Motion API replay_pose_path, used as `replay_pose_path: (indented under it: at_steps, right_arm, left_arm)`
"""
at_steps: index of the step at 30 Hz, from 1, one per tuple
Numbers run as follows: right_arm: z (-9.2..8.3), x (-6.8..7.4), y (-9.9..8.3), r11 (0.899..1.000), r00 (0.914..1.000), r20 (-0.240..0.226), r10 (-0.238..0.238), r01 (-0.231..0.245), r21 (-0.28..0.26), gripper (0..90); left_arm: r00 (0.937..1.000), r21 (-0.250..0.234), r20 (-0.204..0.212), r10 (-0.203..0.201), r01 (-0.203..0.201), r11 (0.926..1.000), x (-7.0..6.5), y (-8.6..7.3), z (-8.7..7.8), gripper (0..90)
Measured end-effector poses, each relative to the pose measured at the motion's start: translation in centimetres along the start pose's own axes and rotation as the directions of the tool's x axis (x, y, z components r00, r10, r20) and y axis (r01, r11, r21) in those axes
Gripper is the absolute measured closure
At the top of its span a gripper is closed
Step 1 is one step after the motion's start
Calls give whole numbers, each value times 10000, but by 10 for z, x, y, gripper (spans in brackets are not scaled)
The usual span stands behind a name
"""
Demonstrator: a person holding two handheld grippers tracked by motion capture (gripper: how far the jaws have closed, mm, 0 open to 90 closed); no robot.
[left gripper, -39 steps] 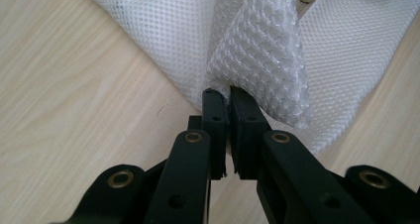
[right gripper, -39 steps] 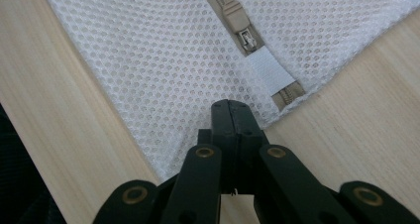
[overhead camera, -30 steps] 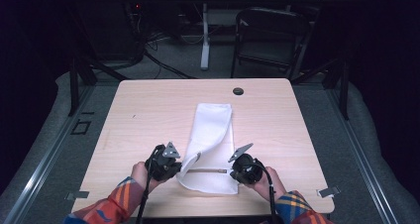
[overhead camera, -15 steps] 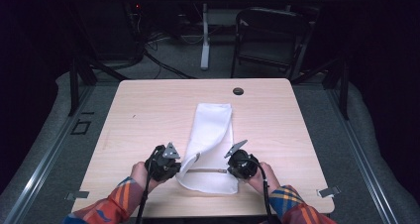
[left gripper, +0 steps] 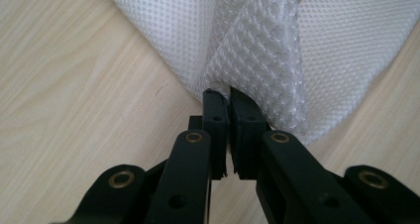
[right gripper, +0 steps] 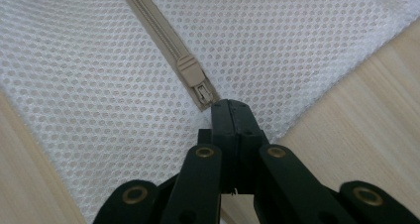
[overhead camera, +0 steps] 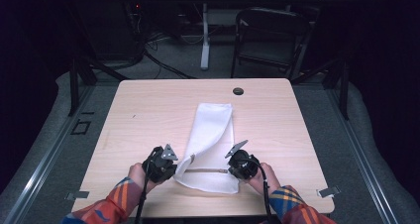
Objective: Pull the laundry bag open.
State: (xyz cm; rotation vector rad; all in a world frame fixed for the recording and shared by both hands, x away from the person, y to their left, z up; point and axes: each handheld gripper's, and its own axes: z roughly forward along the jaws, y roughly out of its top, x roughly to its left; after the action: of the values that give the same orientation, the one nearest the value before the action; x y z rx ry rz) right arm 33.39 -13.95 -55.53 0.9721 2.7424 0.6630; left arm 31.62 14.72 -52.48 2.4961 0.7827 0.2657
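A white mesh bag (overhead camera: 213, 130) lies lengthwise on the wooden table (overhead camera: 143, 115), with a beige zipper (overhead camera: 205, 171) across its near end. My left gripper (overhead camera: 179, 167) sits at the bag's near left edge. In the left gripper view it (left gripper: 229, 92) is shut on a raised fold of the mesh (left gripper: 257, 50). My right gripper (overhead camera: 230, 170) is at the zipper's right end. In the right gripper view its (right gripper: 229, 104) jaws are shut, tips right at the pull tab (right gripper: 205, 92) below the slider (right gripper: 190, 70); the tab's end seems pinched between them.
A dark round hole (overhead camera: 238, 91) marks the table's far edge. Metal clips (overhead camera: 327, 192) sit at the near corners. Beyond the table are a black chair (overhead camera: 272, 35), cables and a dark floor. Bare wood lies to the left and right of the bag.
The right gripper has edged slightly left toward the bag's zipper end. The left gripper and the bag have stayed put.
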Motion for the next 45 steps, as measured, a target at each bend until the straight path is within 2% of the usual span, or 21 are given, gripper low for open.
replay_pose_path:
  at_steps: [19, 22, 26, 27, 30, 45]
  right_arm:
    - [0, -2, -1, 9999, 9999, -44, 126, -126, -67, 900]
    - [0, -2, -1, 9999, 9999, -24, 141, -141, -50, 900]
    - [0, -2, -2, 9997, 9998, -48, 215, -216, -124, 900]
    - [-1, -3, -1, 9999, 9999, -62, 140, -140, 13, 900]
    - [0, -4, -2, 9997, 9997, -74, 218, -219, -147, 900]
    - [0, -5, -2, 9997, 9997, 8, 228, -228, -121, 900]
  left_arm:
    - [9998, 411, 110, -182, 177, 9990, 6, -11, -2, 861]
    - [9995, 507, 240, -225, 213, 9985, 7, -13, -2, 860]
    - [9997, 510, 144, -216, 208, 9985, 7, -13, -2, 860]
    - [9996, 521, 165, -214, 205, 9984, 7, -13, -2, 860]
    - [9996, 594, 194, -203, 191, 9981, 7, -14, -2, 860]
    - [9988, 790, 326, -379, 352, 9963, 9, -15, -1, 858]
